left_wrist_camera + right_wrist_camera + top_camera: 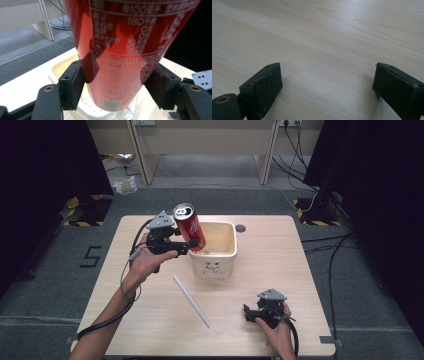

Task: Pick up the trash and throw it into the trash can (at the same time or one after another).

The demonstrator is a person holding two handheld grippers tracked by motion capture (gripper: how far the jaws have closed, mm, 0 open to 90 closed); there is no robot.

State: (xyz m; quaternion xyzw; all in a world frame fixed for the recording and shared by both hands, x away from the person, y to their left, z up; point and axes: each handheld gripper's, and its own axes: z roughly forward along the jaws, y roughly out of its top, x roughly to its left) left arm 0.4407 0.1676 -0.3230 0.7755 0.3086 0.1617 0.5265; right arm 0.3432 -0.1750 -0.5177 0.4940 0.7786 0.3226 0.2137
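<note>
Two grippers are in your hands, and they stand in different states. Your left gripper point(192, 245) is closed on the red can point(188, 226), its black pads pressing the can's lower body from both sides, as the left gripper view shows with the can point(125, 50) wedged between the jaws. The can is lifted off the desk point(150, 320) and tilted, its silver top leaning toward the far left and its base hanging over the near left rim of the cream tub point(220, 265). Your right gripper point(246, 312) rests low at the near right part of the desk, well apart from the can, with its jaws spread wide and nothing between them; the right gripper view shows bare wood point(324, 50) in the gap.

The can is a smooth, glossy metal cylinder with white print on red. The tub is a squarish, rounded-corner container with a matte pale wall and a small printed figure on its near face. A thin white straw point(191, 300) lies flat on the desk between the tub and your right gripper. The desk has a light wood grain.
</note>
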